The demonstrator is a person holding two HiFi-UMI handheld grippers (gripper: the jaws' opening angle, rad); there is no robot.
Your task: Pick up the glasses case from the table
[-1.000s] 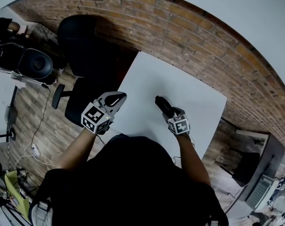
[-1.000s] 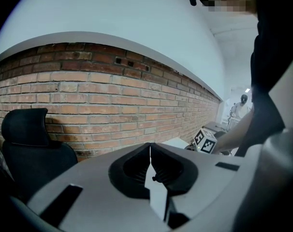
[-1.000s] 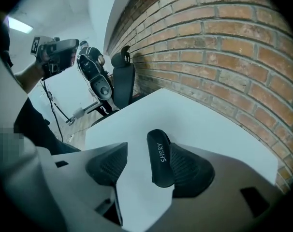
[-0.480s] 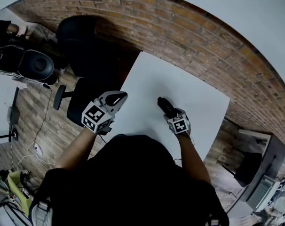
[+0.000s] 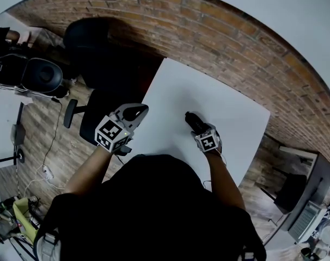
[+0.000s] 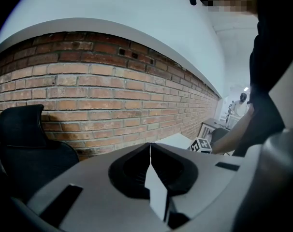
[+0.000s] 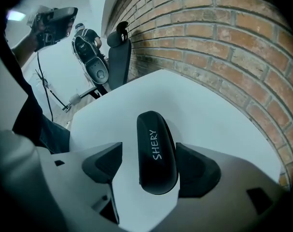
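The glasses case (image 7: 157,151) lies flat on the white table (image 5: 219,99), alone on the bare top, a little to the near side of the middle. The table stands against a brick wall (image 5: 208,29), and a black office chair (image 5: 94,50) is at its left side.

The case is a black, long, rounded shell with the word SHERY printed on the lid. I judge it to be a hard case: stiff, light, and not easy to damage. Its skin looks smooth and its sides are curved, so I think it could slip or turn if it is taken near one end only. The best place to take hold seems to be across the short width, about the middle of its length, with one pad on each long side.

The right gripper (image 7: 153,167) points steeply down at the case. Its jaws have just been opening and now stand wide, with the near end of the case between them. The case runs lengthwise away from the gripper. It is not centred: in the right gripper view it sits close to the right-hand pad, where I cannot tell if it touches, and clearly apart from the left-hand one. Neither pad presses on it, and it rests on the table, not yet lifted.

The left gripper (image 5: 134,113) hangs at the table's left edge, well apart from the case. Its jaws are together with nothing between them.
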